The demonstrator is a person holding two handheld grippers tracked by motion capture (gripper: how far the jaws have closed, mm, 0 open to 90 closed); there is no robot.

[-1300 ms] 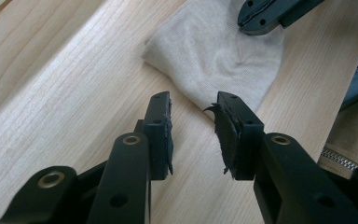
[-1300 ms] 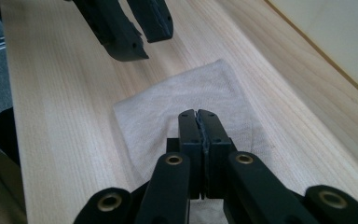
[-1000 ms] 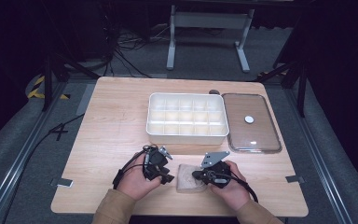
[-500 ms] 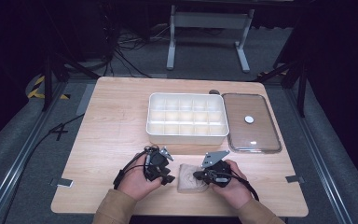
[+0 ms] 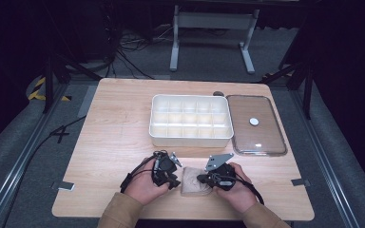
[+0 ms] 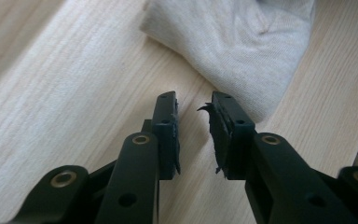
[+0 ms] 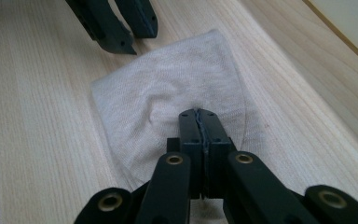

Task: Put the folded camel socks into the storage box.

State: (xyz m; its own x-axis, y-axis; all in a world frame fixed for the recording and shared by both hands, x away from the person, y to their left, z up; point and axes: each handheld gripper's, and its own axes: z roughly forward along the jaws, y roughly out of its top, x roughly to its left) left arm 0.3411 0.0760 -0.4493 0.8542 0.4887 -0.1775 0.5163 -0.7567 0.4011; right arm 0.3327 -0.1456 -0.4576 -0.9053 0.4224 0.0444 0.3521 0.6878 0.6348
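- Pale wood table (image 5: 114, 123) stands on grey carpet in a dark room, with a metal stand (image 5: 212, 35) behind it.
- White divided tray (image 5: 190, 137) sits mid-table; a clear lid (image 5: 256, 128) lies just beside it.
- Beige cloth (image 7: 168, 107) lies at the near edge, between both hands.
- Right gripper (image 7: 199, 113) has its jaws together, pinching a fold of the cloth.
- Left gripper (image 6: 193, 103) has just been closing; its jaws stand apart with nothing between them, just short of the cloth.

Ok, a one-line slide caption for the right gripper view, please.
Right gripper fingers shut, pressing on the beige cloth spread on the wooden table; the left gripper waits at the cloth's far edge.
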